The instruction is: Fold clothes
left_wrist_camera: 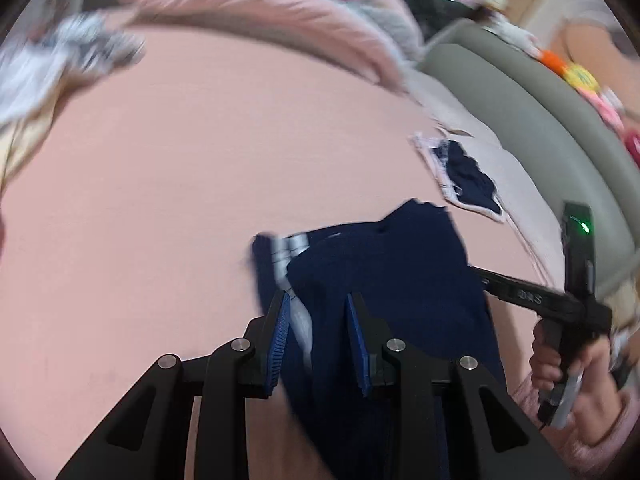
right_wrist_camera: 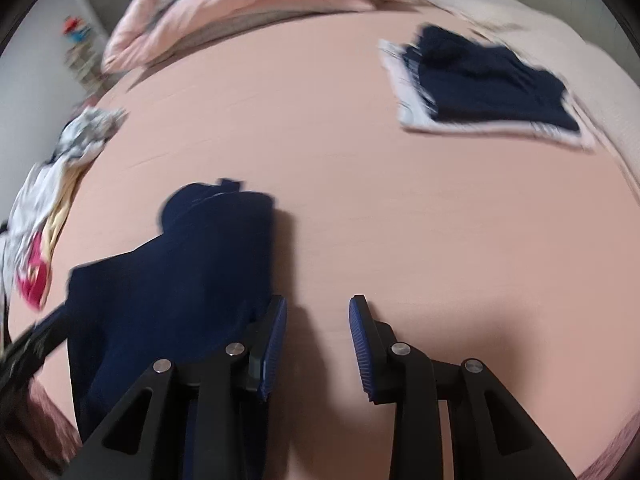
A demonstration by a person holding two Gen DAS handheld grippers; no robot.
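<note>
A navy garment (left_wrist_camera: 392, 264) with a white stripe near its edge lies crumpled on the pink bed sheet (left_wrist_camera: 180, 160). My left gripper (left_wrist_camera: 318, 320) hovers over it, its jaws apart; the cloth shows in the gap and the pads do not press on it. In the right wrist view the same navy garment (right_wrist_camera: 180, 272) lies to the left. My right gripper (right_wrist_camera: 318, 328) stands open over bare sheet (right_wrist_camera: 420, 220), its left finger at the garment's edge. A hand (left_wrist_camera: 560, 368) holds the right gripper's handle at the right.
A folded stack, navy on pale cloth (right_wrist_camera: 488, 80), lies at the far right of the bed. Unfolded clothes (right_wrist_camera: 48, 184) are heaped at the left edge. A pink duvet (right_wrist_camera: 240, 4) is bunched along the far side. A grey padded bed frame (left_wrist_camera: 500, 92) runs on the right.
</note>
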